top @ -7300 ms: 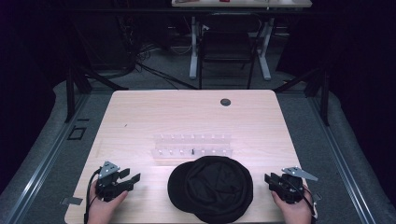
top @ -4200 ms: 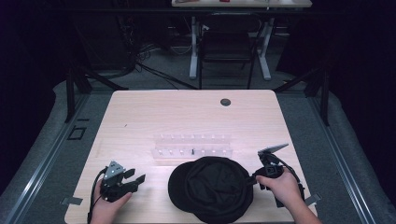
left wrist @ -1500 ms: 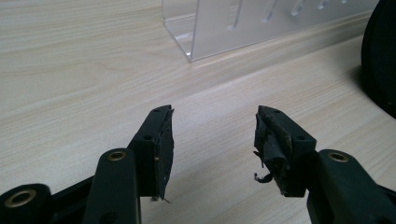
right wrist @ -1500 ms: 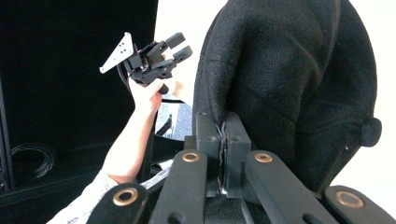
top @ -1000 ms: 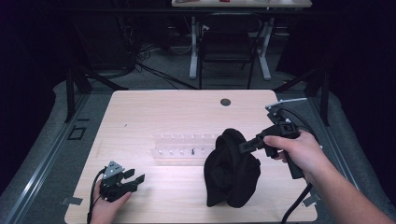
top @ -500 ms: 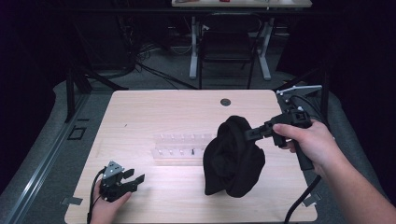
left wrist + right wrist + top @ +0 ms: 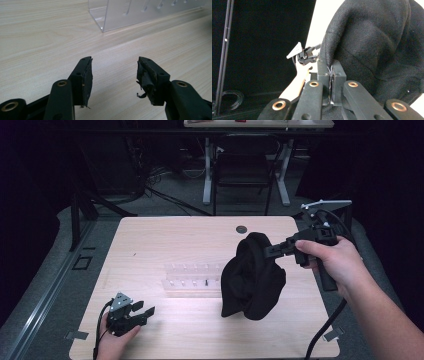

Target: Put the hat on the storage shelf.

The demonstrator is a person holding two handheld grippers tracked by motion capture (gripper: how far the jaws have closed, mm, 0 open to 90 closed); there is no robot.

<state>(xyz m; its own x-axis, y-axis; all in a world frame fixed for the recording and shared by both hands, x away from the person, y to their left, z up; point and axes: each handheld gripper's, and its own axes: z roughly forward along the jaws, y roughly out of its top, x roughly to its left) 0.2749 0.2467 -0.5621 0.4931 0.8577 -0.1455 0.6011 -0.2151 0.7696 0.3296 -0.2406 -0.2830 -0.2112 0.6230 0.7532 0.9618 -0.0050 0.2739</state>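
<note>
A black cloth hat (image 7: 252, 277) hangs limp above the right half of the wooden table (image 7: 160, 240), lifted off the surface. My right gripper (image 7: 270, 251) is shut on its upper edge, seen close up in the right gripper view, where the jaws (image 7: 331, 72) pinch the black fabric (image 7: 372, 42). My left gripper (image 7: 142, 314) rests on the table near the front left corner, open with nothing between its pads (image 7: 85, 80). The left gripper (image 7: 312, 55) and its hand also appear far off in the right gripper view.
A clear acrylic rack (image 7: 192, 277) with small pegs lies at the table's middle, partly behind the hat; its corner (image 7: 110, 15) shows ahead of the left jaws. A round grommet hole (image 7: 241, 228) sits near the far edge. Desk legs and cables stand beyond.
The right gripper has risen and drifted right with the hat, so the fabric hangs higher over the table. The left gripper has stayed where it was.
</note>
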